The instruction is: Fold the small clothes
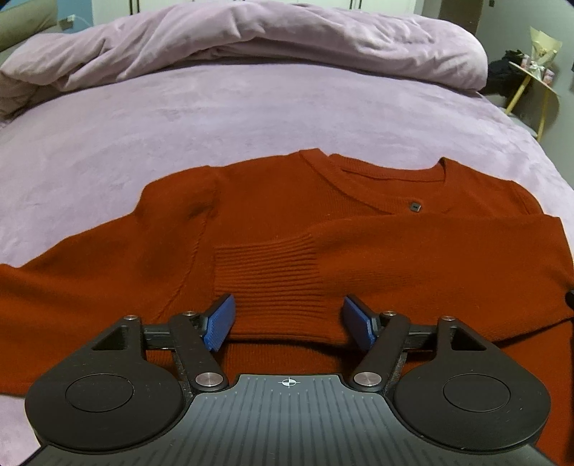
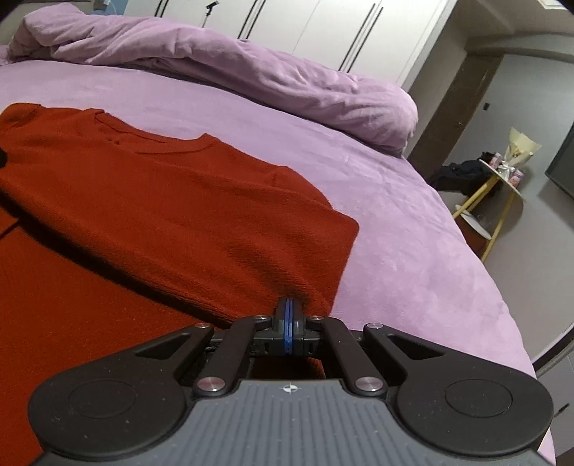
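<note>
A rust-red knit sweater (image 1: 272,200) lies flat on the lilac bed, collar at the far side. Its right sleeve is folded across the chest, and the ribbed cuff (image 1: 267,272) lies in the middle. My left gripper (image 1: 288,317) is open, its blue pads on either side of the cuff's near end, just above the fabric. In the right wrist view the sweater (image 2: 172,200) spreads to the left. My right gripper (image 2: 288,310) is shut on the folded sleeve's edge at the sweater's right side and lifts it slightly.
A bunched lilac duvet (image 1: 251,39) lies along the far side of the bed (image 1: 179,118). Off the bed's right edge stands a small yellow-legged side table (image 2: 502,179) with bottles and dark clothing beside it. White wardrobe doors (image 2: 323,32) are behind.
</note>
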A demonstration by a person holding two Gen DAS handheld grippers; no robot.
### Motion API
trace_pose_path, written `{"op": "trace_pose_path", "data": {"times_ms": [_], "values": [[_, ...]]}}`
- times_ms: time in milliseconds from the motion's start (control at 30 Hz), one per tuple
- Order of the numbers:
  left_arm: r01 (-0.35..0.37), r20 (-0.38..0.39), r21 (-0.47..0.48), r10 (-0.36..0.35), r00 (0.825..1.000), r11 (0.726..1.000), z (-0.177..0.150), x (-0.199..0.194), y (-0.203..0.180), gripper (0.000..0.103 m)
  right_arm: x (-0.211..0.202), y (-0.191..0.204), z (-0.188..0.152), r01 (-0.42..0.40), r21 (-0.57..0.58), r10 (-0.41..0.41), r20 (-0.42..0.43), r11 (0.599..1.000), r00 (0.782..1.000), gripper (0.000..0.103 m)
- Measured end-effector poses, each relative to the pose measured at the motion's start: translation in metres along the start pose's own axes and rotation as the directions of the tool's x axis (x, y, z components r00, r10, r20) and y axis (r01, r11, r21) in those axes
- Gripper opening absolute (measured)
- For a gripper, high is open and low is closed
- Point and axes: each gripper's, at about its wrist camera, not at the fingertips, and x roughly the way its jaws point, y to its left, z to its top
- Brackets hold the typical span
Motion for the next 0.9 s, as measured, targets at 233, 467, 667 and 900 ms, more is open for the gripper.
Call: {"op": "trace_pose_path", "data": {"times_ms": [233,467,667,900], "values": [[-0.011,0.012,0.012,0.011,1.000,1.000,-0.004,0.004,-0.001,0.082,0.006,-0.007,-0.001,0.023,-0.011,-0.023,-0.002,1.000,1.000,0.000],[0.026,-0.002,-0.107,-0.027,1.000,0.994,-0.009,0.002,0.021,0.089,-0.021,0.002,0.003,-0.002,-0.016,0.003,0.060,1.000,0.998,0.014],[-0.023,-0.005,-0.108,0.022,1.000,0.994,-0.009,0.000,0.030,0.089,-0.024,0.019,0.000,0.003,-0.021,-0.003,0.028,1.000,1.000,0.022],[-0.007,0.035,-0.217,0.015,0.999,0.976,-0.028,-0.038,0.076,0.083,-0.066,0.008,0.008,-0.189,0.207,0.191,0.012,0.960,0.982,0.023]]}}
